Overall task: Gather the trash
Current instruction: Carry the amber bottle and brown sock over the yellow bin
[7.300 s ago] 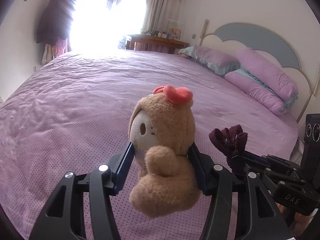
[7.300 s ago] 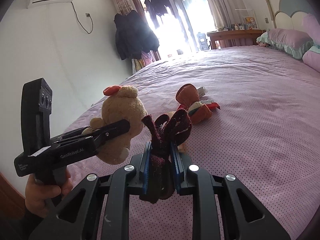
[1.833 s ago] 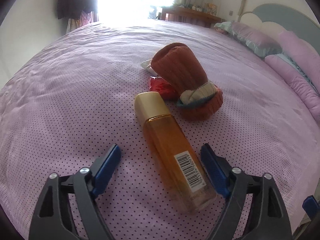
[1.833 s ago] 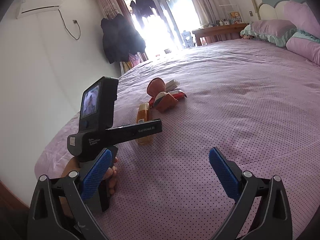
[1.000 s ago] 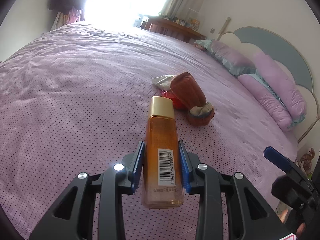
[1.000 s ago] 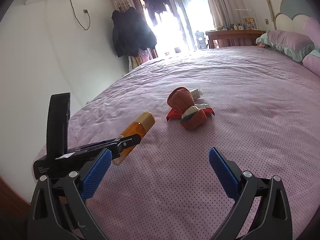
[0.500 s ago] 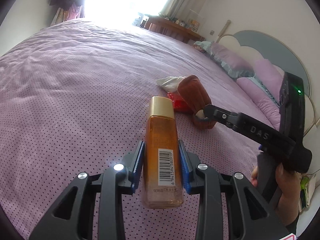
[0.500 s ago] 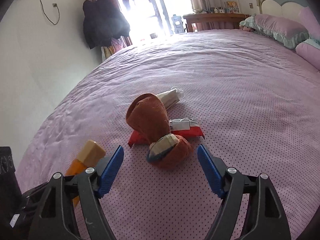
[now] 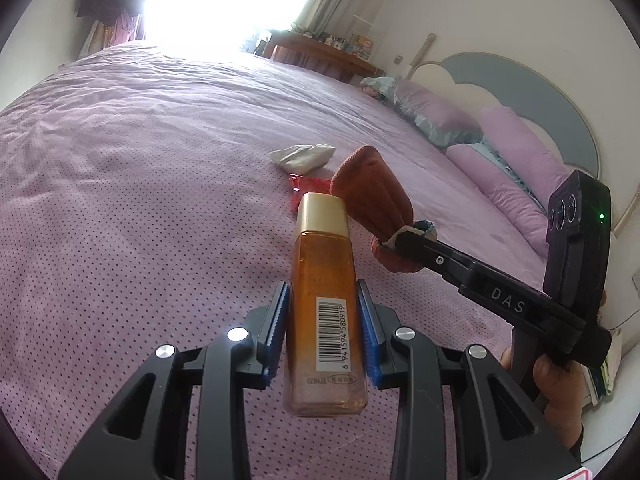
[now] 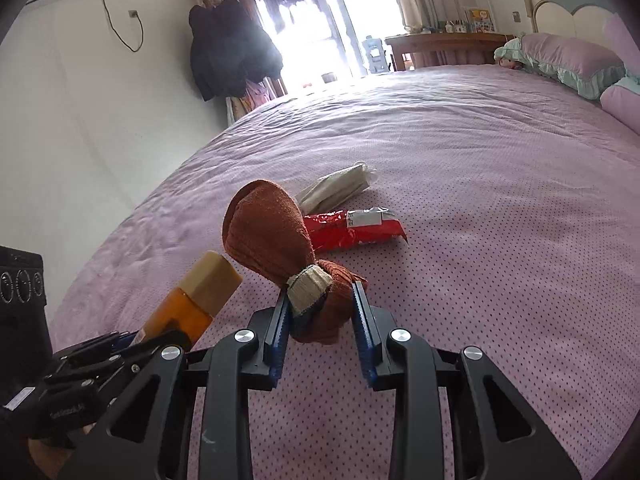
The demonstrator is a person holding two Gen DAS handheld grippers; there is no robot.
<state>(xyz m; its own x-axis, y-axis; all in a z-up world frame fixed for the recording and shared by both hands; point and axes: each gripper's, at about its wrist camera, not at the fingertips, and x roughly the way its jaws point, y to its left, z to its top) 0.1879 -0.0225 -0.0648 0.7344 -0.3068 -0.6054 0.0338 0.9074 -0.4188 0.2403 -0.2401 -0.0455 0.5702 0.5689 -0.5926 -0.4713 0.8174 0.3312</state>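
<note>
My left gripper is shut on an amber bottle with a gold cap and a barcode label, held above the purple bedspread. My right gripper has a rust-coloured rolled sock between its blue pads; its jaws are closing and the pads press the sock's cuffed end. In the left wrist view the right gripper's tip meets the sock just right of the bottle. Beyond the sock lie a red wrapper and a white folded packet.
The bed fills both views, its edge falling away on the left toward a white wall. Purple pillows and a headboard stand at the right. A wooden desk and hanging dark coats are at the far end.
My right gripper has come forward onto the rolled sock and its jaws have narrowed from wide apart to pressing it. The left gripper still grips the bottle.
</note>
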